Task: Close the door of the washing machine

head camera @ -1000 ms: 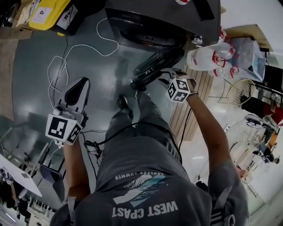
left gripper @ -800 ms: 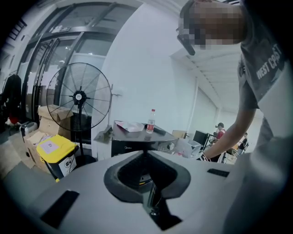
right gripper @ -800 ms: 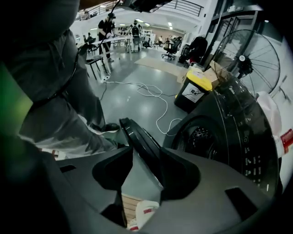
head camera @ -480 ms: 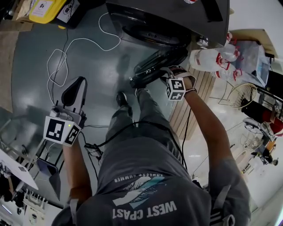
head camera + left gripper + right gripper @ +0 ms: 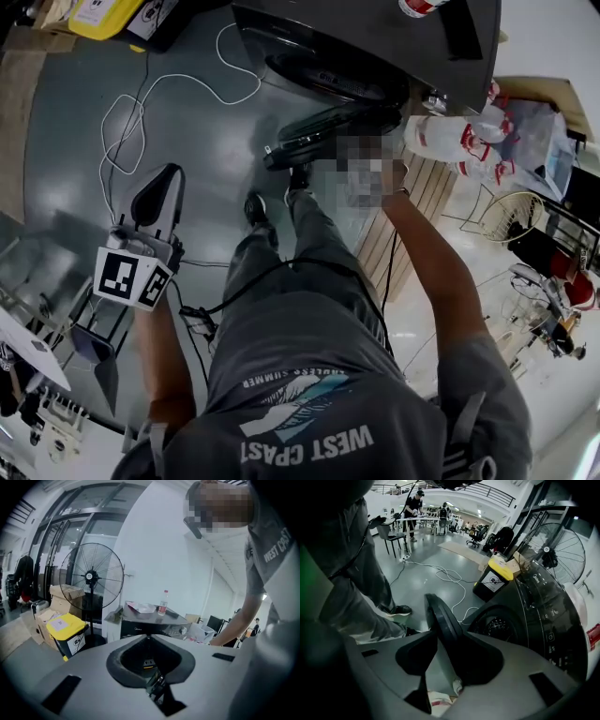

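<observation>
The dark front-loading washing machine [image 5: 375, 37] stands at the top of the head view, its round door [image 5: 319, 131] swung out over the floor. A blurred patch in that view hides my right gripper, at the end of the right arm by the door's outer edge. In the right gripper view the door's rim [image 5: 438, 616] runs between the jaws of my right gripper [image 5: 445, 637], which are closing on it, with the drum opening [image 5: 497, 625] just beyond. My left gripper [image 5: 171, 173] hangs over the floor to the left, shut and empty [image 5: 149, 637].
A white cable [image 5: 141, 103] loops over the grey floor left of the machine, beside a yellow bin [image 5: 103, 14]. White bags [image 5: 450, 136] lie to the machine's right. A standing fan [image 5: 91, 576] is next to the machine. A bottle [image 5: 163, 605] stands on its top. My shoe [image 5: 255, 208] is below the door.
The right hand has moved up the head view toward the machine, and the door has swung with it nearer the opening. The left gripper has hardly moved.
</observation>
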Motion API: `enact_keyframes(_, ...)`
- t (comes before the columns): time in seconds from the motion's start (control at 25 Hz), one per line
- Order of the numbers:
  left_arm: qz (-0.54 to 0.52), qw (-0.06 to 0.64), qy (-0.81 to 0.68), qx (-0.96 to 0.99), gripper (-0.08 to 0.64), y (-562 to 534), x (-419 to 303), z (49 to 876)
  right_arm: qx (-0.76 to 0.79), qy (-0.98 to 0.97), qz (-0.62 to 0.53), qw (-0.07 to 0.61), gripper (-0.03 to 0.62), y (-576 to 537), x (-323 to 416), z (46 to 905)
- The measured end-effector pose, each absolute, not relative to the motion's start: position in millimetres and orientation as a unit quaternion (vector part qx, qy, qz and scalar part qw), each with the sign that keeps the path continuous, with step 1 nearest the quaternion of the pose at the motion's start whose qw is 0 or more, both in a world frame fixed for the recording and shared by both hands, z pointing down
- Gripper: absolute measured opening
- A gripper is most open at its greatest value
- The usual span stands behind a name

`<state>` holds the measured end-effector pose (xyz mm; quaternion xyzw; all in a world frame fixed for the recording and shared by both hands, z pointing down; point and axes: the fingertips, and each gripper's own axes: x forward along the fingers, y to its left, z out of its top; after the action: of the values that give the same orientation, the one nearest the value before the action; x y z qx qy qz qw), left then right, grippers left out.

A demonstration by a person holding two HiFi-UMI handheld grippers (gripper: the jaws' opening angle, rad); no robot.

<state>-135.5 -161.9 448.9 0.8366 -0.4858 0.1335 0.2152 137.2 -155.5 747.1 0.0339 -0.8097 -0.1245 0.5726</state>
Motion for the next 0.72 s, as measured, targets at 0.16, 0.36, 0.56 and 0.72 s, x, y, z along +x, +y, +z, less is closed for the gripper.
enact_keyframes(0.16,0.135,0.221,-0.492,0.831,0.035,-164.6,-134.7,454.2,0.051,-0.811,-0.125,0.57,0.176,-175.0,127.6,748.3)
enact_keyframes(0.36,0.132,0.227,-0.503,0.823,0.035,-170.8,-137.5,459.1,0.074,-0.808,-0.128,0.57,0.17,-200.8,117.3,748.7)
enact_keyframes(0.56,0.129,0.234,-0.513,0.816,0.035,-176.8,-139.5,465.0,0.103,-0.802,-0.13,0.575,0.169,-223.5,113.4,750.5)
enact_keyframes(0.72,0.126,0.237,-0.524,0.808,0.035,-180.1,-147.1,465.4,0.119,-0.796,-0.138,0.576,0.169,-238.4,109.8,750.9)
